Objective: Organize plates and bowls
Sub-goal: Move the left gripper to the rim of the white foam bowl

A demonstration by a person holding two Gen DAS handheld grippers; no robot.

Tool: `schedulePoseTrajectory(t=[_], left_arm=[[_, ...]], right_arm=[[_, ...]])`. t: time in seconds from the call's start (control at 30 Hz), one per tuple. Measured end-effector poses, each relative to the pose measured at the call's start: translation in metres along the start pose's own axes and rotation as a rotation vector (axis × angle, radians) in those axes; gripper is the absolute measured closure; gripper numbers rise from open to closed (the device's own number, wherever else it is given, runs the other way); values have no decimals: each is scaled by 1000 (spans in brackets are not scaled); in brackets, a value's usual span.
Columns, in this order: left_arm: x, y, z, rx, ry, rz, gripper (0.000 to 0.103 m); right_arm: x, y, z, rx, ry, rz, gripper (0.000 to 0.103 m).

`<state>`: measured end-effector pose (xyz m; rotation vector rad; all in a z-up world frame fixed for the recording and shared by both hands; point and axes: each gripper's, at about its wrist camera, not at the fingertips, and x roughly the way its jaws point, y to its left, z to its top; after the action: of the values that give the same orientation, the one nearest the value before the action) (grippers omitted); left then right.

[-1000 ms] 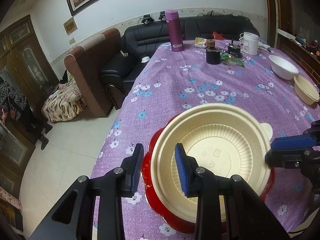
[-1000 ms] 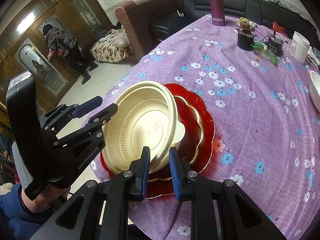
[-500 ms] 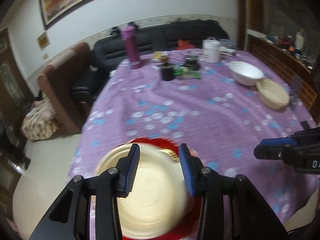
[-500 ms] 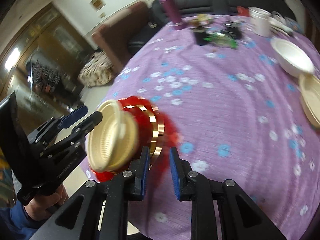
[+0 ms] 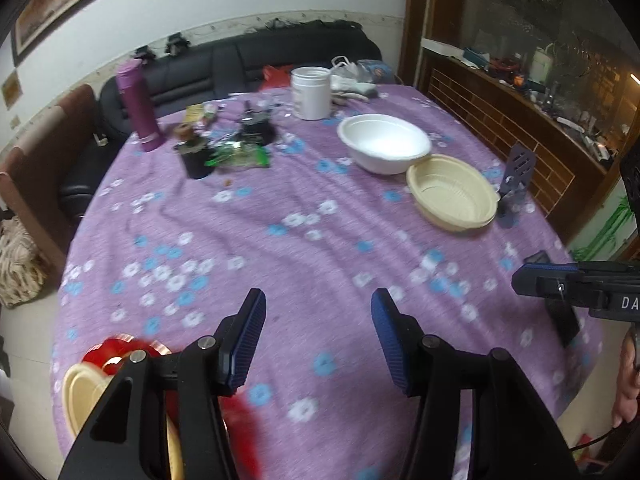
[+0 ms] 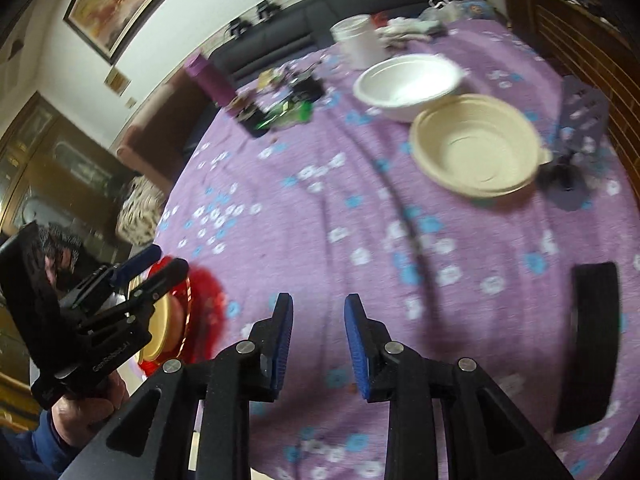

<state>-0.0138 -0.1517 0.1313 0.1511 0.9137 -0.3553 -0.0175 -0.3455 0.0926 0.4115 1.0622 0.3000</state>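
Change: both grippers left the cream bowl point(image 5: 82, 392) on the red plate point(image 5: 120, 350), near edge of surface point(image 5: 280, 240) | left gripper point(image 5: 318, 342) and right gripper point(image 6: 318, 342) just opened, empty | next, likely: far cream bowl point(image 6: 476, 148) beside white bowl point(image 6: 408, 80).

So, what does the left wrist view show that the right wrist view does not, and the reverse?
Only the left wrist view shows the right gripper, at its right edge, and the glass cabinet. Only the right wrist view shows the left gripper in a hand and the wooden cupboard. Both show the white bowl, the cream bowl, the purple flask and the red plate.
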Motion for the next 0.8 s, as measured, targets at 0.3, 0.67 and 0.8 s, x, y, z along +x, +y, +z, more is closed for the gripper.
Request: schedulePoseTrajectory(t=[0.3,0.67,0.8], left_arm=[[40,-17,71,-36,-8,-30,49],[92,-13,157,-59,1,-63,47],[122,-7,182,-61,41,-100,45]], right_arm=[[-8,-43,62,-5,-6,-6,74],[3,-69,161,23,-58,-24,65],[14,-81,190,56,-56,-31,65]])
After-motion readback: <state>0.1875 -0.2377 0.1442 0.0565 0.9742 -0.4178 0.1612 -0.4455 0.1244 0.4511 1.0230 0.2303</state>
